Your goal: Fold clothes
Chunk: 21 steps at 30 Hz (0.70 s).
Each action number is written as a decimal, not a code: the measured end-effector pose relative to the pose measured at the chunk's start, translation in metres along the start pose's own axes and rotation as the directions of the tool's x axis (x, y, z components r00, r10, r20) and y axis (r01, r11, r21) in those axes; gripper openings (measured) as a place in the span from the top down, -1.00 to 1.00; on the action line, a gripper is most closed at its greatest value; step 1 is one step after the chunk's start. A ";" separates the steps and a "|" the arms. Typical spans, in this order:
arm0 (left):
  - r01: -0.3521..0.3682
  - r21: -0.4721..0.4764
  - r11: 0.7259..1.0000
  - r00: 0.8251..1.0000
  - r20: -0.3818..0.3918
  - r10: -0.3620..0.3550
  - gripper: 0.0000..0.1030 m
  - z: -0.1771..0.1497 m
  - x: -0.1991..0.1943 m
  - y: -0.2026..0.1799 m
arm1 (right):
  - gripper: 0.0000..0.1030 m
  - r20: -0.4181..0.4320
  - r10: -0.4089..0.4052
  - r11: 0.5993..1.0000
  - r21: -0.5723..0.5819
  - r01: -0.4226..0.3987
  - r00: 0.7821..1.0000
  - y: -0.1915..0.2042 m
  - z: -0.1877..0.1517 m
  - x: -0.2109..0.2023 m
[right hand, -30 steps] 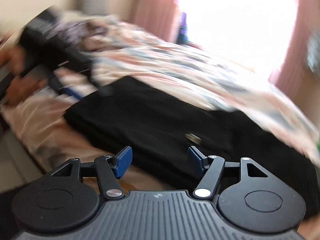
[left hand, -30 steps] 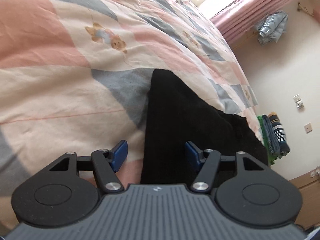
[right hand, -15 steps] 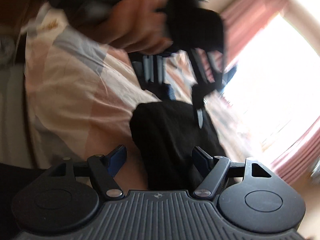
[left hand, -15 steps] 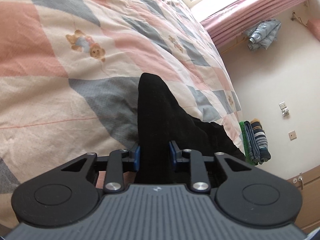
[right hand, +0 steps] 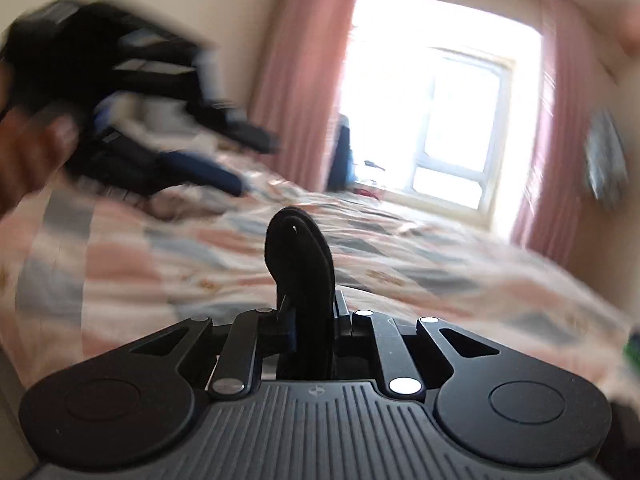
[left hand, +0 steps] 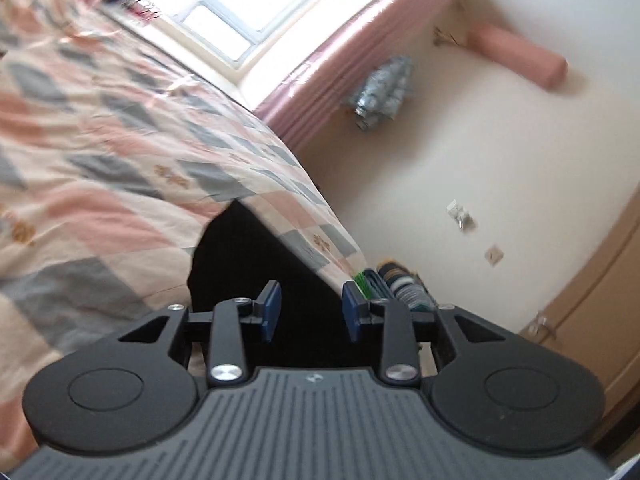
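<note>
A black garment (left hand: 248,264) rises off the patchwork quilt (left hand: 100,160) toward my left gripper (left hand: 310,308). Dark cloth fills the whole gap between its blue pads (left hand: 272,308); the jaws are opening slightly and still hold it. In the right wrist view a thick fold of the same garment (right hand: 296,248) sticks up between the fingers of my right gripper (right hand: 310,320). Its jaws are closing and are pinched tight on the fold. The left gripper (right hand: 132,92) and the hand holding it (right hand: 24,148) show as a blur at the upper left.
The quilted bed (right hand: 400,264) runs up to a bright window (right hand: 460,120) with pink curtains (left hand: 340,80). A stack of folded clothes (left hand: 400,284) sits beside the bed's edge. A padded jacket (left hand: 380,92) hangs on the wall and a wooden door (left hand: 592,300) stands at the right.
The right gripper has shut on a fold of the black garment. Both grippers have lifted, with the cloth coming up off the quilt. The left pads stand slightly wider than half a second ago.
</note>
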State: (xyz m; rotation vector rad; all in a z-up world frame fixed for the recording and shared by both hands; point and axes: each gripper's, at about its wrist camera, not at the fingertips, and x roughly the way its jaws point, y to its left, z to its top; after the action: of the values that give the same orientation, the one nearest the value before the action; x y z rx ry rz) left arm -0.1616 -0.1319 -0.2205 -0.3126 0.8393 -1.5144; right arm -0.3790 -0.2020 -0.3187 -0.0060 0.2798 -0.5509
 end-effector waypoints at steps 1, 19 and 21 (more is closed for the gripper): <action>0.006 0.034 0.999 1.000 -0.016 -0.006 0.46 -0.002 0.009 -0.008 | 0.75 0.006 -0.007 0.996 0.090 0.007 1.000 -0.023 0.001 -0.007; -0.036 0.184 0.982 0.898 -0.426 0.113 0.30 -0.126 0.203 -0.030 | 0.26 -0.031 -0.193 0.285 0.955 0.086 0.981 -0.328 -0.159 -0.104; -0.049 0.196 0.979 0.898 -0.420 0.129 0.30 -0.123 0.206 -0.029 | 0.14 0.004 -0.201 0.289 0.956 0.055 0.980 -0.335 -0.155 -0.104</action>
State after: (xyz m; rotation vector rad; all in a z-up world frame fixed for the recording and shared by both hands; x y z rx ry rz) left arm -0.2941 -0.2904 -0.3456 0.2056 1.0367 -1.5838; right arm -0.6772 -0.4230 -0.4134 1.1643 -0.2375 -0.8177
